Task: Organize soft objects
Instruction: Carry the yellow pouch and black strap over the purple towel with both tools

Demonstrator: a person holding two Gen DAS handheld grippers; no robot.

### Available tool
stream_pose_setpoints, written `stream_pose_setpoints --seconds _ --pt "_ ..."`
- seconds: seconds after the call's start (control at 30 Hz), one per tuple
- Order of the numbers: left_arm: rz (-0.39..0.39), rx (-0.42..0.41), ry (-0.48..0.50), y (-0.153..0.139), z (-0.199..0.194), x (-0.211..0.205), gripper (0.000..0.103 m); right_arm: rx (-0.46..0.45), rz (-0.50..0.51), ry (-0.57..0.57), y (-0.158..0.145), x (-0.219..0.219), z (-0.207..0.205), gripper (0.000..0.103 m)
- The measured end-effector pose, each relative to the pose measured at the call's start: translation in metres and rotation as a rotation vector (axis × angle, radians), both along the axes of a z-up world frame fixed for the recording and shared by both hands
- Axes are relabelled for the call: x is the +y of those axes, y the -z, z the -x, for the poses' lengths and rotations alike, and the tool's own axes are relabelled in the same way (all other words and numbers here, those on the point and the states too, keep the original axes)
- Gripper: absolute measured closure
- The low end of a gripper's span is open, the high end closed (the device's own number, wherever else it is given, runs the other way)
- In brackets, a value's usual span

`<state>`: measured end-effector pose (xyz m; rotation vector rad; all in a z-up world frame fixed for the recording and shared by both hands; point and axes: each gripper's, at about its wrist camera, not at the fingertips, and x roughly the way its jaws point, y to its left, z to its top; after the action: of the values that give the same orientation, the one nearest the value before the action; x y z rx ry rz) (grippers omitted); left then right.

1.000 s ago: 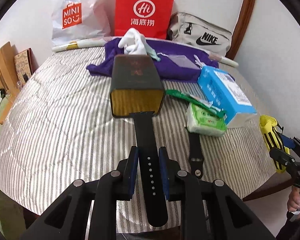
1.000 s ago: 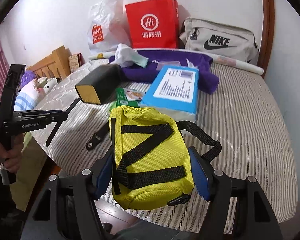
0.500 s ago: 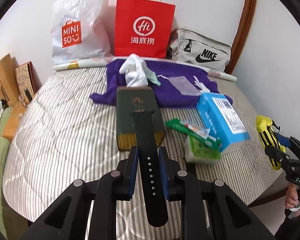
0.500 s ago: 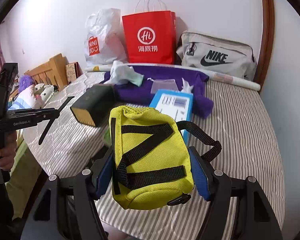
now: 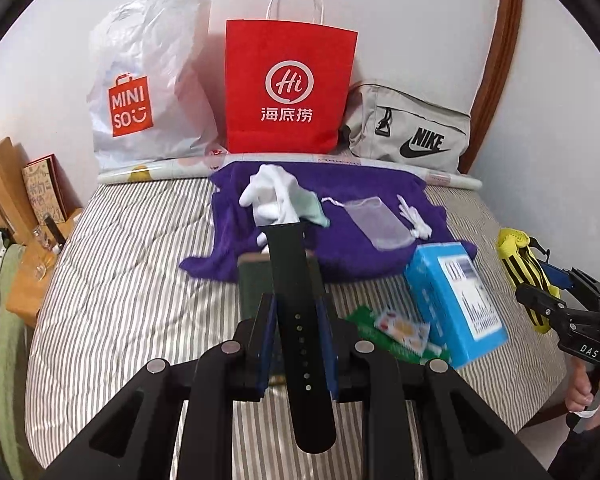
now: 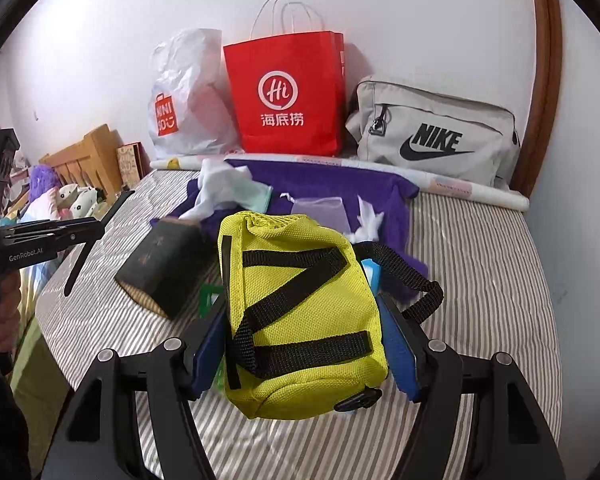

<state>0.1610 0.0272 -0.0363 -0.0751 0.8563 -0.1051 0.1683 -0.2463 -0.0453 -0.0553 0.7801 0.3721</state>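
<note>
Claws on both sides are loaded above a striped bed (image 5: 120, 300). Left claw (image 5: 296, 334) is pinched nearly closed on a black strap (image 5: 298, 320), which runs lengthwise between its blue pads and sticks out past them at both ends. Right claw (image 6: 304, 340) stands wide, its blue pads pressed against the sides of a yellow pouch (image 6: 300, 312) with black webbing, held clear of the bed. On the bed lie a dark box (image 6: 164, 268), a blue carton (image 5: 456, 300) and a purple cloth (image 5: 340, 216); a red paper bag (image 5: 288, 92) stands against the wall.
</note>
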Motion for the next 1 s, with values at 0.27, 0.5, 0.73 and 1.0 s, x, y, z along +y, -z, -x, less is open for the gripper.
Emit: stream_pose_setpoints --seconds 0.27,0.5,0.73,1.0 --pt "0.036 0.020 -0.012 0.005 -0.046 0.004 0.083 0.012 0.000 0.020 0.004 0.001 -0.044 0.034" --pt "0.036 0.034 -0.022 0.012 -0.089 0.007 0.083 0.023 0.033 0.041 0.014 0.001 -0.086 0.034" --pt "0.028 0.043 -0.037 0.015 -0.121 0.013 0.083 0.053 0.058 0.066 0.028 -0.003 -0.127 0.034" --pt "0.061 0.068 -0.045 0.023 -0.150 0.016 0.083 0.115 0.013 0.061 0.043 -0.003 -0.168 0.034"
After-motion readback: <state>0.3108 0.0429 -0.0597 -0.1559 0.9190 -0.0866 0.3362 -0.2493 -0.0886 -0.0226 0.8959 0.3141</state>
